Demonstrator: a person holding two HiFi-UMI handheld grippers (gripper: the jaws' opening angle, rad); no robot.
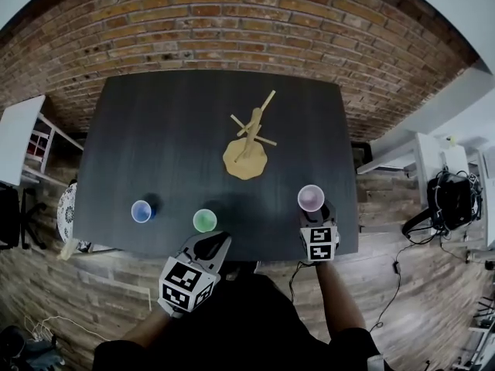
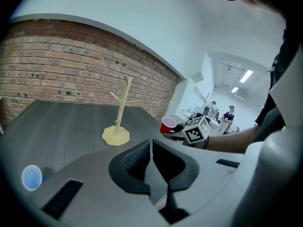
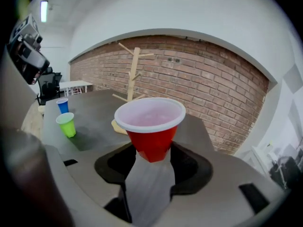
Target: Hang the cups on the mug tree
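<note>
A wooden mug tree (image 1: 249,139) (image 2: 120,117) (image 3: 132,70) stands mid-table on a wavy round base. My right gripper (image 1: 315,216) (image 3: 152,157) is shut on a red cup (image 1: 311,198) (image 3: 150,126) (image 2: 167,125), upright and lifted above the table's front right part, right of the tree. A green cup (image 1: 204,220) (image 3: 66,124) and a blue cup (image 1: 141,211) (image 2: 31,177) (image 3: 62,105) stand upright near the front edge. My left gripper (image 1: 207,247) (image 2: 150,151) is shut and empty, just behind the green cup.
The dark table (image 1: 155,145) ends at a brick wall (image 1: 232,22) at the back. A white desk (image 1: 19,137) stands to the left and white furniture with cables (image 1: 445,192) to the right. People stand far off in the left gripper view.
</note>
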